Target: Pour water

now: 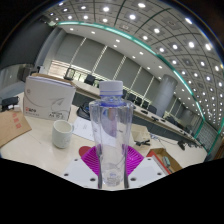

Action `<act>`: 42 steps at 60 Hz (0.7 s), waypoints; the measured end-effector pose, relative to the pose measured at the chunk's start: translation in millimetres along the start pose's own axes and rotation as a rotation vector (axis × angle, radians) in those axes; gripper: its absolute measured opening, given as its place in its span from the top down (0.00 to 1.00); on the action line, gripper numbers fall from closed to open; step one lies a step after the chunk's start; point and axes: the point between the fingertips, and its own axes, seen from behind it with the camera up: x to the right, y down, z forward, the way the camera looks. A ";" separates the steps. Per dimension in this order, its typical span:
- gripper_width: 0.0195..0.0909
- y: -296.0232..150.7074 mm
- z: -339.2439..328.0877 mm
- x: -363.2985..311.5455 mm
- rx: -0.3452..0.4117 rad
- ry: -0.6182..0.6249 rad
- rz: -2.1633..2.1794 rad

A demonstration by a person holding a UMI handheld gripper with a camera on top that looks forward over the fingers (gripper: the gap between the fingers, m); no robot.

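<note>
A clear plastic water bottle (110, 115) with a white cap stands upright between my fingers, filling the middle of the gripper view. My gripper (111, 162) is shut on its lower body, the magenta pads (88, 158) pressing on both sides. A small white cup (62, 134) sits on the white table (40, 155), beyond the fingers and to the left of the bottle. The bottle's base is low between the fingers, and I cannot see whether it touches the table.
A white box-like appliance (48, 97) stands behind the cup. A brown cardboard box (12, 128) lies at the far left. An orange-brown object (160, 158) lies on the table to the right. Office desks and windows stretch behind.
</note>
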 end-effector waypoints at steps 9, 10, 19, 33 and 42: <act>0.87 -49.1 51.3 17.2 0.044 0.109 -0.299; 0.86 -54.4 56.7 18.3 0.051 0.124 -0.339; 0.86 -87.8 104.1 6.6 0.111 0.217 -0.728; 0.87 -110.0 136.9 -19.0 0.197 0.329 -1.282; 0.86 -116.2 145.5 -35.3 0.238 0.372 -1.516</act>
